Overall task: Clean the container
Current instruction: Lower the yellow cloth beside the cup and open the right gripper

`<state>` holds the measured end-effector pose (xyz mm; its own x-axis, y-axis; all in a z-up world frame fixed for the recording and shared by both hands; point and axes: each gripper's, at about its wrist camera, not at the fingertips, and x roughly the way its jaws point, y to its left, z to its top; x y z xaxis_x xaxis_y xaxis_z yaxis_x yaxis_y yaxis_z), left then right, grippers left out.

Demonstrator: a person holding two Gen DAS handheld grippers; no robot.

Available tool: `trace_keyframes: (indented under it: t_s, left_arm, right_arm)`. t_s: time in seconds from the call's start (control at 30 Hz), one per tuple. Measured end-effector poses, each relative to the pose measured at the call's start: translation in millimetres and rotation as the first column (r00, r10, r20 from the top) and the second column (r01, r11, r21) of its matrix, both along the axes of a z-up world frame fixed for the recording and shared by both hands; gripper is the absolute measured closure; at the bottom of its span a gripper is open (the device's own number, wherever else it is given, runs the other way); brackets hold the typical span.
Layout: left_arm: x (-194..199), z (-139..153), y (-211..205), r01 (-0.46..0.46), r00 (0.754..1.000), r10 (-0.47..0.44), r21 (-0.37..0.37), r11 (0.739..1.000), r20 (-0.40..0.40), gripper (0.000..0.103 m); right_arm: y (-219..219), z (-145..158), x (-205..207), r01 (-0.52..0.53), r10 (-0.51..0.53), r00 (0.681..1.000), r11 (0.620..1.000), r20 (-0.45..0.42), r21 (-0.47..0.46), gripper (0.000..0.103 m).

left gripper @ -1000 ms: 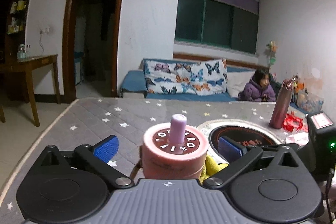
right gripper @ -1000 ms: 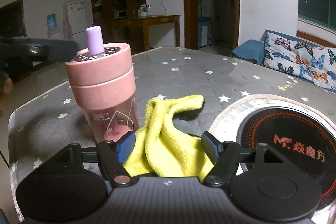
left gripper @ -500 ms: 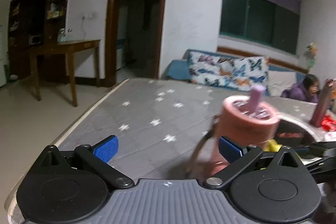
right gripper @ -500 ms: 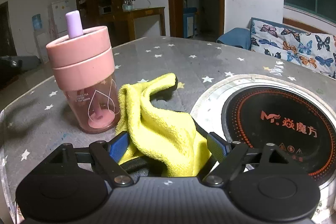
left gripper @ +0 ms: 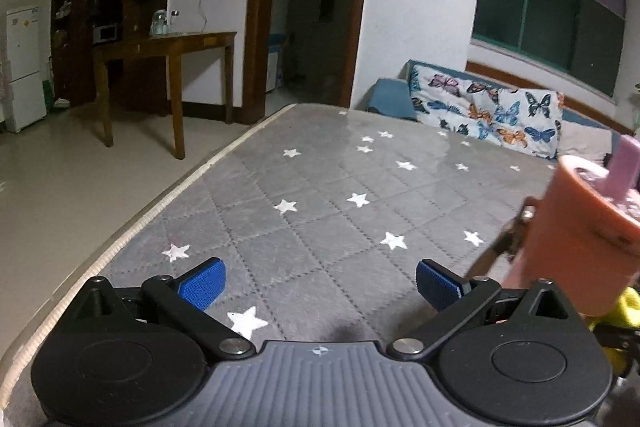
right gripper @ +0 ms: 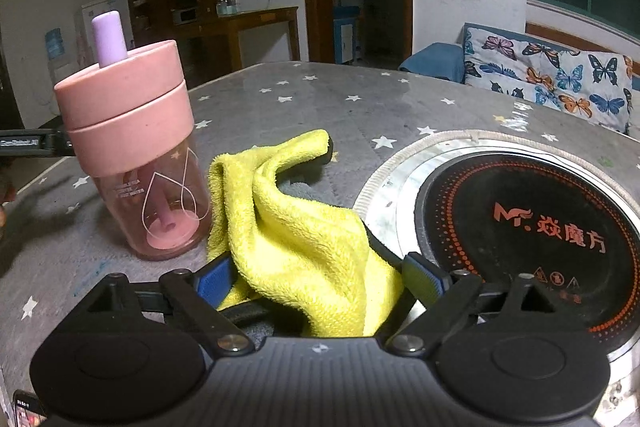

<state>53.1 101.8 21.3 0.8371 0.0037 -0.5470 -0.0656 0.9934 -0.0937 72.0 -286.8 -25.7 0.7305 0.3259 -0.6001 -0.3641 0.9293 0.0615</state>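
A pink cup (right gripper: 136,147) with a pink lid and a lilac straw stands upright on the grey star-patterned table cover (left gripper: 320,187). A crumpled yellow cloth (right gripper: 296,227) lies just to its right. My right gripper (right gripper: 320,279) has the cloth between its blue pads (right gripper: 424,277); its jaws are opening and do not squeeze it. My left gripper (left gripper: 320,283) is open and empty above bare cover. The cup (left gripper: 580,239) sits outside its right finger, at the edge of that view, with a scrap of the cloth (left gripper: 628,311) below it.
A round black induction hob (right gripper: 520,227) is set into the table right of the cloth. The table's near-left edge (left gripper: 132,227) drops to the floor. Beyond are a sofa with a butterfly cushion (left gripper: 492,115), a wooden side table (left gripper: 168,47) and a doorway.
The left gripper has drawn away to the left and lower, so the cup went from between its fingers to the right edge of its view. The right gripper's jaws have widened around the cloth.
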Motion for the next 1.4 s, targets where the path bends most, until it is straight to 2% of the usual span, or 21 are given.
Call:
trace_keyframes:
  t_s: [0.37,0.47,0.63,0.8,0.93,1.0,1.07,1.17,1.27,1.37,1.4]
  left_arm:
    - [26.8,-24.9,-0.7,-0.054,0.992,0.057,0.028,0.998,-0.109,0.000]
    - [29.2,-28.2,-2.8,-0.059,0.992,0.064,0.053,0.997,-0.111,0.000]
    - [30.3,-28.4,-2.2,-0.105,0.988,0.109,0.042,0.994,-0.109,0.000]
    - [30.3,-28.4,2.3,-0.211,0.970,0.216,0.049,0.976,-0.112,0.000]
    - [28.5,-26.1,0.3,-0.222,0.967,0.228,0.062,0.973,-0.116,0.000]
    - [25.8,-24.6,-1.7,-0.222,0.967,0.227,0.059,0.973,-0.117,0.000]
    - [20.0,-21.2,-1.5,-0.206,0.972,0.207,0.023,0.978,-0.114,0.000]
    - [8.4,-13.0,-6.5,-0.171,0.981,0.170,-0.006,0.985,-0.097,0.000]
    - [-5.9,-4.1,-17.0,-0.125,0.989,0.124,-0.006,0.992,-0.083,0.000]
    - [-18.0,3.7,-29.8,-0.101,0.991,0.100,0.000,0.995,-0.089,0.000]
    - [-21.1,5.8,-33.7,-0.096,0.991,0.095,0.000,0.995,-0.090,0.000]
  right_arm:
    - [2.0,-1.2,5.5,0.008,-0.008,1.000,1.000,-0.018,-0.010,0.004]
    - [1.6,-1.6,5.9,0.014,-0.015,1.000,1.000,-0.021,-0.010,0.003]
    - [-4.5,0.6,5.7,0.053,-0.053,0.998,0.999,-0.015,0.003,0.003]
    - [-14.4,10.2,5.6,0.082,-0.082,0.997,0.996,0.002,0.024,0.003]
    - [-22.2,18.2,4.8,0.092,-0.092,0.996,0.995,0.006,0.048,0.004]
    - [-19.0,19.6,4.4,0.077,-0.077,0.997,0.996,0.006,0.040,0.006]
    - [-12.0,18.7,4.8,0.058,-0.058,0.998,0.998,-0.003,0.031,0.023]
    - [0.1,14.1,5.4,0.021,-0.020,0.999,0.999,-0.030,0.034,0.035]
    - [7.5,13.3,0.2,0.000,0.001,1.000,0.999,-0.028,0.038,0.033]
    - [10.6,17.7,-8.4,-0.002,0.002,1.000,1.000,-0.009,0.029,0.020]
    - [10.8,19.2,-11.4,-0.001,0.001,1.000,1.000,-0.007,0.029,0.019]
